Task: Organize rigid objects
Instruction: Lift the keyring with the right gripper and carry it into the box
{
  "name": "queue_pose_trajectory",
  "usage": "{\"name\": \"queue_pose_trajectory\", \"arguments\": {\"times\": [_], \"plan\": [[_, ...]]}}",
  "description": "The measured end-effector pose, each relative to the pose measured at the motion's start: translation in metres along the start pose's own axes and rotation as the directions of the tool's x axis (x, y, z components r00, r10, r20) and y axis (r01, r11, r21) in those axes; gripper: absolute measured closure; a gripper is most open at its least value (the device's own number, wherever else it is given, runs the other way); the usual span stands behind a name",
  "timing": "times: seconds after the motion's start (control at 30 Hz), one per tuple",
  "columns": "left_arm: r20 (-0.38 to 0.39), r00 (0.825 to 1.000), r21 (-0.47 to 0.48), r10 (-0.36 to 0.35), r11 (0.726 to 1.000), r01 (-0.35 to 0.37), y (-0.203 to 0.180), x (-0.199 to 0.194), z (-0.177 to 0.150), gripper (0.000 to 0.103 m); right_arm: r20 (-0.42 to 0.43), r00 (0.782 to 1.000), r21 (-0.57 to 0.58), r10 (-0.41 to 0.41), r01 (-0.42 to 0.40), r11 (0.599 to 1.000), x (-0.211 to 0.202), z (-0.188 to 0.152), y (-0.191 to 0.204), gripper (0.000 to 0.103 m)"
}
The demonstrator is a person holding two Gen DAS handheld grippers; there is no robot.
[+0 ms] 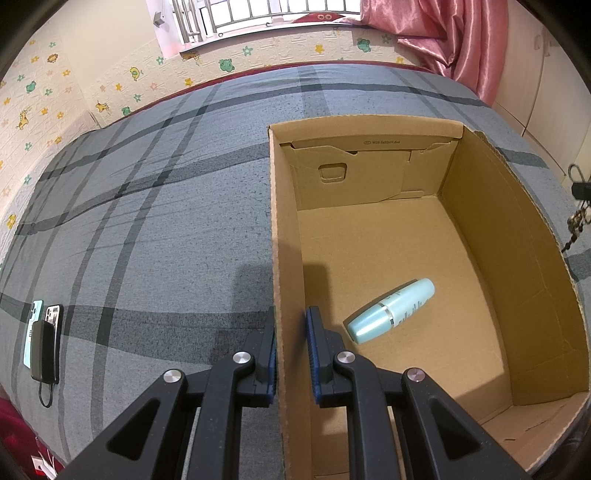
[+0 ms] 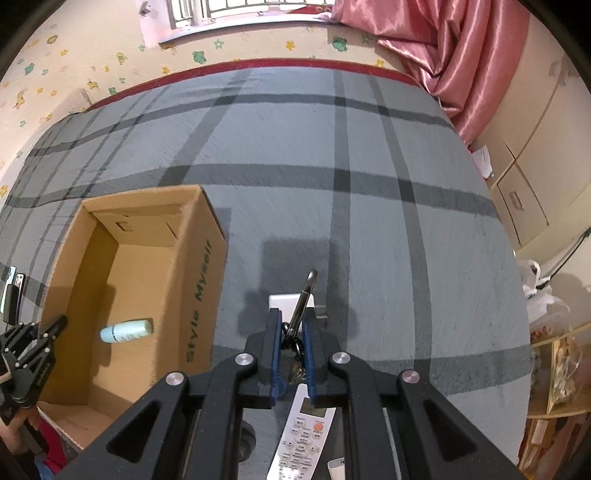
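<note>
A home bedroom, likely a child's. A bed [image 1: 147, 221] under a grey plaid sheet fills both views, set against cream padded wall panels [image 1: 55, 110] printed with frogs, giraffes and stars. A barred window [image 1: 258, 14] sits above them beside a pink satin curtain [image 1: 461, 44]. Cream cabinet doors [image 2: 524, 192], perhaps a wardrobe, stand at the right, though blurred.

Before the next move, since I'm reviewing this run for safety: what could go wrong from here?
The right gripper pinches a metal clip with keys by a narrow part; it may swing or slip out over the bedspread. The left gripper clamps the cardboard box wall; tugging could tip it, rolling the light-blue bottle.
</note>
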State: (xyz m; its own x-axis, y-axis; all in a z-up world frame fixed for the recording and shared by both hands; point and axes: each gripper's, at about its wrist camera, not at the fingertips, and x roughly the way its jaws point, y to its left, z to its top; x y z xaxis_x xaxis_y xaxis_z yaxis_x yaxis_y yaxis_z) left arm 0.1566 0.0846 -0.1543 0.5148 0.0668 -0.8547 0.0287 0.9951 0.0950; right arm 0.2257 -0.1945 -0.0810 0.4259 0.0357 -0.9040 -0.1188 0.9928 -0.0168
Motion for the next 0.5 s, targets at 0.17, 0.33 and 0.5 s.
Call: {"name": "queue_pose_trajectory", "arguments": {"times": [0.17, 0.33, 0.5], "plan": [[-0.001, 1.000, 0.000, 0.001, 1.000, -0.001, 0.000, 0.000, 0.000, 0.089, 0.027, 1.000, -0.028, 0.012, -0.012, 1.000, -0.014, 0.011, 0.015, 0.094], [-0.002, 1.000, 0.002, 0.001, 1.000, -0.001, 0.000, 0.001, 0.000, 0.089, 0.057, 0.998, -0.063, 0.035, -0.031, 0.998, -0.031, 0.020, 0.033, 0.094], [-0.002, 1.000, 0.003, 0.004, 1.000, -0.004, 0.000, 0.002, 0.000, 0.089, 0.091, 0.994, -0.099, 0.060, -0.051, 0.994, -0.050, 0.031, 0.053, 0.094]]}}
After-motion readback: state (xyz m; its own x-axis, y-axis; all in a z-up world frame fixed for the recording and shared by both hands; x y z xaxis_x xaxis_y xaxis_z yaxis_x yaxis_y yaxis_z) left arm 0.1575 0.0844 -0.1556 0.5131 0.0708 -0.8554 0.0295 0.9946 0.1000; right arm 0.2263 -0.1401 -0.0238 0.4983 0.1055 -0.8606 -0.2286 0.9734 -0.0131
